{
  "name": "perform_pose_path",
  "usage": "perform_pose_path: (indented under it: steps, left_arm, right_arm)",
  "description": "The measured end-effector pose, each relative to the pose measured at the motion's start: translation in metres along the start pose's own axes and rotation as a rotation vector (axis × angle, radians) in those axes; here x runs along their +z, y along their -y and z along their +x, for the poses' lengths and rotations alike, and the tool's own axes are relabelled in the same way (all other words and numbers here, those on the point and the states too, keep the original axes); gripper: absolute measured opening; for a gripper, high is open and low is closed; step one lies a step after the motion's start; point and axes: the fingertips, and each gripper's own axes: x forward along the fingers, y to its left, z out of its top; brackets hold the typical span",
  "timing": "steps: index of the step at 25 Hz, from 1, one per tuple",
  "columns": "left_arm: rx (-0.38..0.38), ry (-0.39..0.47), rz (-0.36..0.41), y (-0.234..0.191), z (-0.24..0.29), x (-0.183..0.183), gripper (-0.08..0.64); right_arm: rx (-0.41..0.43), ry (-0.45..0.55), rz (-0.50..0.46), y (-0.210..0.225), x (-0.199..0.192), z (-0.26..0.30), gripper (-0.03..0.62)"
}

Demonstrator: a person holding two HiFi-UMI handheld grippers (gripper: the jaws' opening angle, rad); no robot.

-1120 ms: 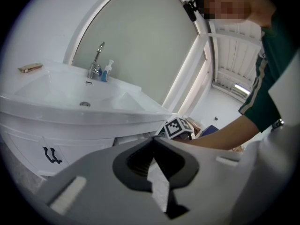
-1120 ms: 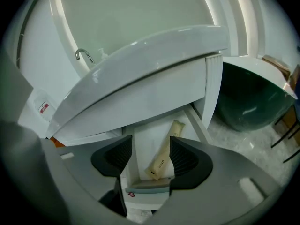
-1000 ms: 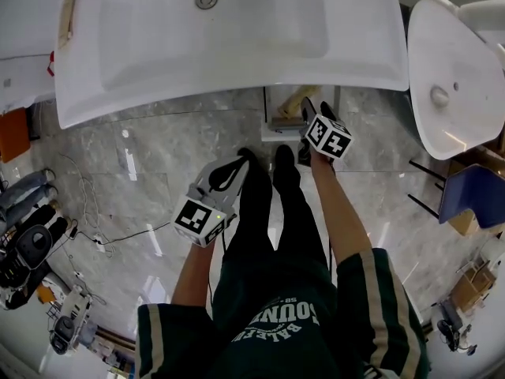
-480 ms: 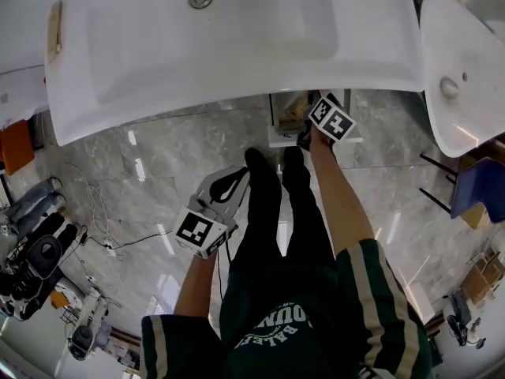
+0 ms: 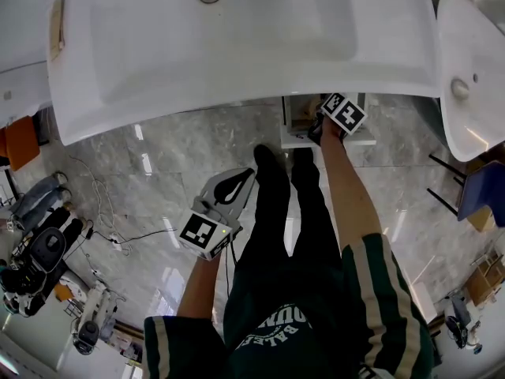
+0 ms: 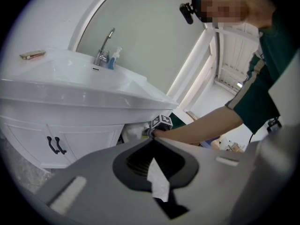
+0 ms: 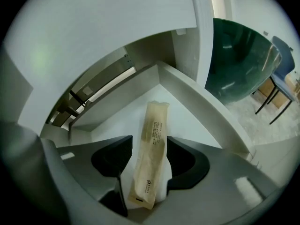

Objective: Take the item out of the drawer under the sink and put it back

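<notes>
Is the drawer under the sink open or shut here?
Open: the drawer is pulled out past the sink edge, its white inside exposed, with the right claw reaching in around the packet.

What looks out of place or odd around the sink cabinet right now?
Nothing looks spilled or broken. Two things stand out: the drawer under the sink stands open, and the tan packet in it sits slightly askew, between the parted jaws of the right gripper.
</notes>
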Motion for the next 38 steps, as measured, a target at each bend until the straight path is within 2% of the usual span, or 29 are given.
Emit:
perform_pose_path:
  steps: [4, 7, 9, 11, 13, 15, 17, 20, 28, 38]
  left_arm:
    - [0.009, 0.002, 0.003, -0.002, -0.003, 0.0, 0.049]
    - [0.017, -0.007, 0.007, -0.004, -0.006, -0.002, 0.049]
    - [0.013, 0.009, 0.007, -0.005, -0.008, -0.003, 0.049]
    - [0.008, 0.021, 0.001, -0.003, -0.009, -0.002, 0.049]
    - [0.007, 0.012, -0.018, -0.001, -0.009, 0.0, 0.049]
    - [0.007, 0.0, -0.035, 0.0, -0.009, 0.003, 0.049]
    - [0.011, 0.013, -0.026, -0.001, -0.011, 0.003, 0.049]
    - [0.017, 0.04, 0.003, -0.001, -0.015, 0.003, 0.049]
    - [0.013, 0.057, -0.009, 0.016, -0.019, 0.017, 0.049]
    - [0.024, 0.116, 0.024, 0.031, -0.033, 0.035, 0.049]
  right_arm:
    - [-0.011, -0.047, 0.0, -0.003, -0.007, 0.003, 0.221]
    - [-0.016, -0.088, 0.04, -0.001, -0.013, 0.005, 0.219]
    - [-0.01, -0.114, 0.059, 0.0, -0.016, 0.006, 0.165]
    - [-0.012, -0.13, 0.076, 0.004, -0.019, 0.006, 0.137]
    - [-0.017, -0.14, 0.1, 0.008, -0.02, 0.005, 0.076]
    - [-0.018, -0.178, 0.137, 0.008, -0.027, 0.001, 0.057]
    - [-0.011, -0.195, 0.158, 0.008, -0.03, -0.003, 0.054]
    - [0.018, -0.148, 0.153, 0.009, -0.019, -0.007, 0.051]
    - [0.059, -0.128, 0.204, 0.008, -0.012, -0.031, 0.049]
    - [0.102, -0.114, 0.19, 0.005, 0.0, -0.085, 0.048]
